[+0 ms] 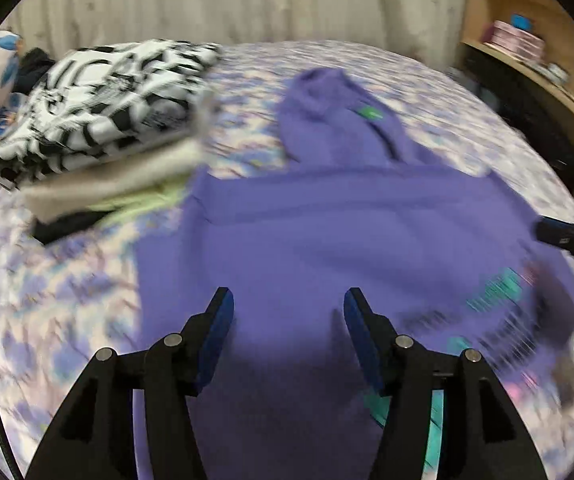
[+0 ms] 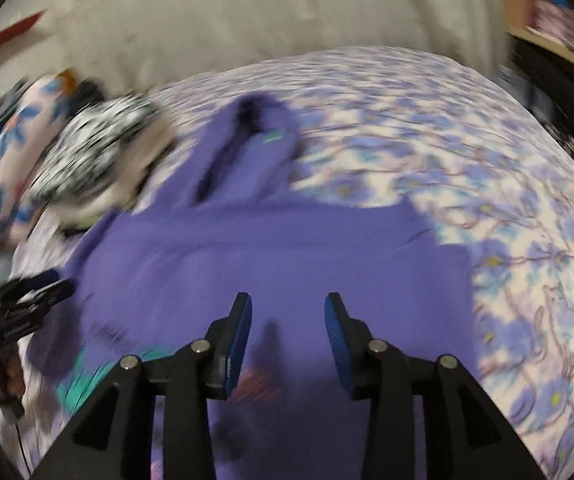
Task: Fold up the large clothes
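I see my left gripper and right gripper both spread, pinching nothing, above the purple hoodie lying flat on the floral bedspread, hood at the far end.

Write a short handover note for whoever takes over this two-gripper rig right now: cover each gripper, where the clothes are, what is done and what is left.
Left gripper: jaws open, nothing between them, over the purple hoodie.
Right gripper: jaws open, empty, over the same hoodie.
The hoodie lies spread on the floral bedspread, hood pointing away, with one crosswise fold line below the hood; how far the folding has got is unclear because of blur.
A stack of folded clothes, black-and-white piece on top, sits on the bed left of the hoodie.
Left to do: probably finish folding the hoodie and add it to the stack.
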